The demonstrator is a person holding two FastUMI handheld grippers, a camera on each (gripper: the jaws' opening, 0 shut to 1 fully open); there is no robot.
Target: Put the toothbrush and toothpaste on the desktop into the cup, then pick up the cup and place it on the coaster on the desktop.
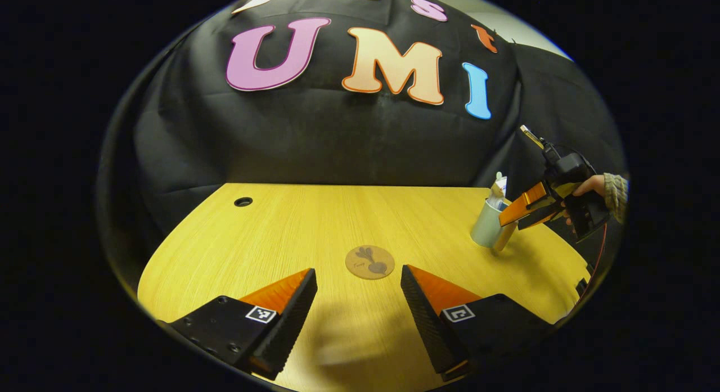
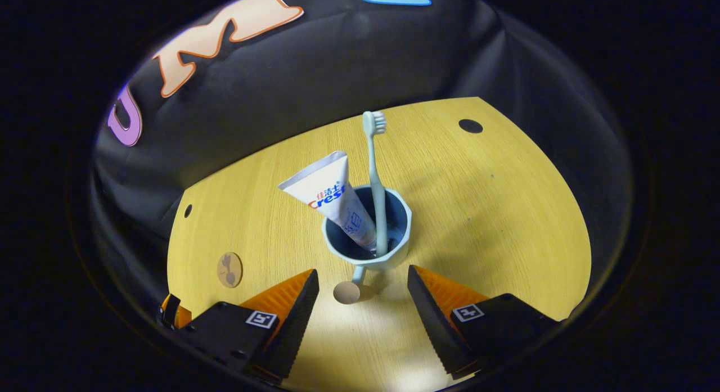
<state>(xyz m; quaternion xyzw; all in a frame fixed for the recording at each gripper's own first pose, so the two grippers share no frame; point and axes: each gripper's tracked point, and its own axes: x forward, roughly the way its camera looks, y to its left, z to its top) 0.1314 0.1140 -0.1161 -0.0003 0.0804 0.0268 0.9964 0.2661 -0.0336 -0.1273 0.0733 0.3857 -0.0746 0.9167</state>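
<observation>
Left gripper view is looking across a yellow wooden desk [image 1: 315,223] with the left gripper [image 1: 359,285] hanging low over its near edge, jaws spread wide and holding nothing. Going from left to right, a small round hole [image 1: 243,201] is sitting near the far left corner, a round brown coaster [image 1: 369,262] is lying flat just ahead of the gap between the fingers, and a pale cup [image 1: 487,225] is standing upright well off to the right. The toothpaste [image 1: 498,189] is poking up out of the cup's mouth. The right gripper [image 1: 514,215] is reaching in from the right with a hand [image 1: 590,185] in a knitted sleeve [image 1: 616,194] behind it, its fingers angling down beside the cup.

Right gripper view is looking down on the same desk. At the far left the coaster [image 2: 229,269] is lying well apart from the cup. Next, the toothpaste [image 2: 332,201] is resting in the cup [image 2: 368,251] with its long axis tilting up and to the left, crimped flat end uppermost and the lower end down inside. Just right of it, the toothbrush [image 2: 376,178] is standing nearly upright in the cup, bristle head at the top pointing toward the far edge, handle end down inside. The cup is sitting on the desk [image 2: 495,212] just ahead of the right gripper [image 2: 363,288], whose jaws are spread wide on either side of the space before it, not touching it. A second hole [image 2: 470,125] is showing at the far right.
</observation>
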